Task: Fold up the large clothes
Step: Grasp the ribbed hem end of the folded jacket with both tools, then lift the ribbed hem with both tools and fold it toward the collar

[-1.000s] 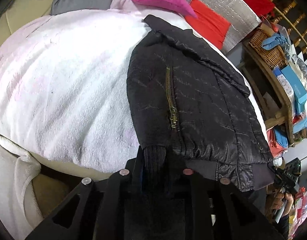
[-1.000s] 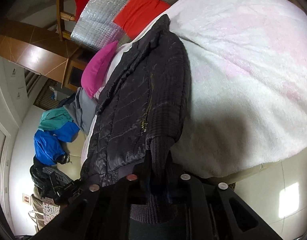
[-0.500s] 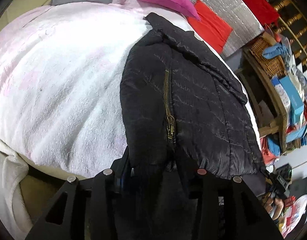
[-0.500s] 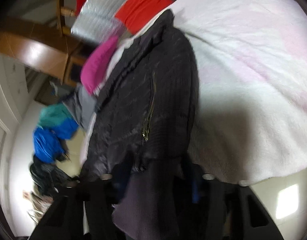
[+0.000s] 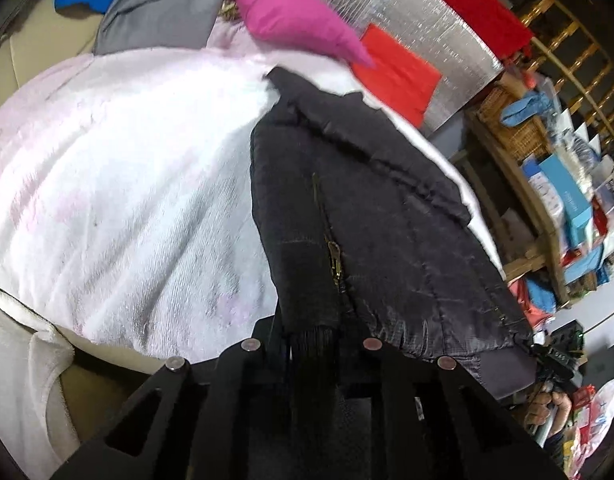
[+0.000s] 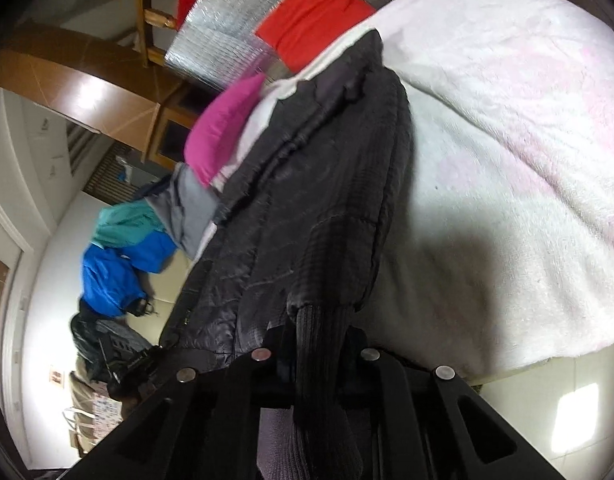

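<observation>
1. Left wrist view shows the left gripper (image 5: 311,344) closed tight on the ribbed cuff (image 5: 311,340) of the black jacket (image 5: 387,240), with a brass zipper (image 5: 334,256) running up just beyond the pinch; the right wrist view does not show that zipper.
2. Right wrist view shows the right gripper (image 6: 319,344) clamped on another ribbed cuff (image 6: 319,344) of the same jacket (image 6: 319,200), and a tiled floor (image 6: 547,392) at the near right.
3. The jacket lies lengthwise on a white fleece blanket (image 5: 127,200), near its right edge, collar at the far end.
4. Far behind it sit a magenta pillow (image 5: 295,20), a grey garment (image 5: 159,12), a red cloth (image 5: 395,76) and a silver quilted sheet (image 5: 419,20).
5. A cluttered wooden shelf (image 5: 527,200) stands close on the right, beyond the blanket's edge.
6. Wide bare blanket lies left of the jacket; its near edge drops off just ahead of the left gripper.
</observation>
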`<action>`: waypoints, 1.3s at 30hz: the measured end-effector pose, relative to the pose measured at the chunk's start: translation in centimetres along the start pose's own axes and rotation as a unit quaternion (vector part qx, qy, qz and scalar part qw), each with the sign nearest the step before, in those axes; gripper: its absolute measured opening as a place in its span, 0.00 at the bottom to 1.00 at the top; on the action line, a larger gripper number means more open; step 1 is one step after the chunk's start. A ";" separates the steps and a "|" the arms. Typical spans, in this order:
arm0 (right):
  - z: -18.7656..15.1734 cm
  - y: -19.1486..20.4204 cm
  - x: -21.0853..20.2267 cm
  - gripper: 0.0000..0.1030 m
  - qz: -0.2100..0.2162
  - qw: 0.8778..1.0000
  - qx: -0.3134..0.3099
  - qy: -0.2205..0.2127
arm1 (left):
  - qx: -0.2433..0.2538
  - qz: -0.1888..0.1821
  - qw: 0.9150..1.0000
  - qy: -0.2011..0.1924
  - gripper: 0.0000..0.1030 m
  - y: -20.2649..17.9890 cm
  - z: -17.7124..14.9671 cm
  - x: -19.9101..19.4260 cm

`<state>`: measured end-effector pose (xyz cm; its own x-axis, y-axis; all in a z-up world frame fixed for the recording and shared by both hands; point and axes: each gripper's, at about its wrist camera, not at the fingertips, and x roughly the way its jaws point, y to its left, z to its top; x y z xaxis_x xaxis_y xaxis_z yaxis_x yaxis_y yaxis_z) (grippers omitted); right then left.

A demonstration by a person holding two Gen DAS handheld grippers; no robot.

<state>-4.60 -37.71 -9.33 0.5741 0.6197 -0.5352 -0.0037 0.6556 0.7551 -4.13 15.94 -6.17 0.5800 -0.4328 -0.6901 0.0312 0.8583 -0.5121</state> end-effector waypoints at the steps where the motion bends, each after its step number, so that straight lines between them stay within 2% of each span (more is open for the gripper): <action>1: -0.1 0.0 -0.4 0.13 0.003 1.000 0.001 -0.003 | 0.001 -0.005 1.000 -0.003 0.18 -0.1 -0.1 -0.6; 9: -2.4 -1.3 -1.6 0.13 0.008 1.000 0.021 0.007 | -0.008 -0.005 1.000 0.011 0.18 0.9 -2.1 -0.9; 14: -2.4 -0.7 -2.4 0.13 0.014 1.000 0.011 0.001 | 0.004 -0.010 1.000 0.003 0.18 0.5 -1.6 -1.7; 18: -2.4 -1.7 -1.8 0.13 0.011 1.000 0.022 0.010 | -0.008 -0.006 1.000 0.018 0.18 1.7 -1.4 -0.7; 23: -2.4 -0.7 -2.1 0.13 0.018 1.000 0.008 0.002 | 0.005 -0.011 1.000 0.003 0.18 0.9 -1.0 -1.4; 27: -2.5 -1.4 -1.7 0.13 0.016 1.000 0.018 0.008 | -0.007 -0.008 1.000 0.016 0.18 1.8 -1.2 -0.7; 33: -2.2 -0.6 -2.3 0.13 0.031 0.999 0.010 -0.002 | -0.004 -0.019 1.000 0.000 0.18 1.6 -0.9 -1.7; 39: -2.3 -1.2 -1.7 0.13 0.031 0.999 0.017 0.004 | -0.011 -0.012 1.000 0.011 0.18 1.9 -1.1 -1.0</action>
<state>-7.46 -38.59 -10.15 0.5672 0.6620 -0.4900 -0.0109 0.6009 0.7993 -5.54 17.71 -7.09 0.5619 -0.4591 -0.6881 0.0267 0.8415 -0.5397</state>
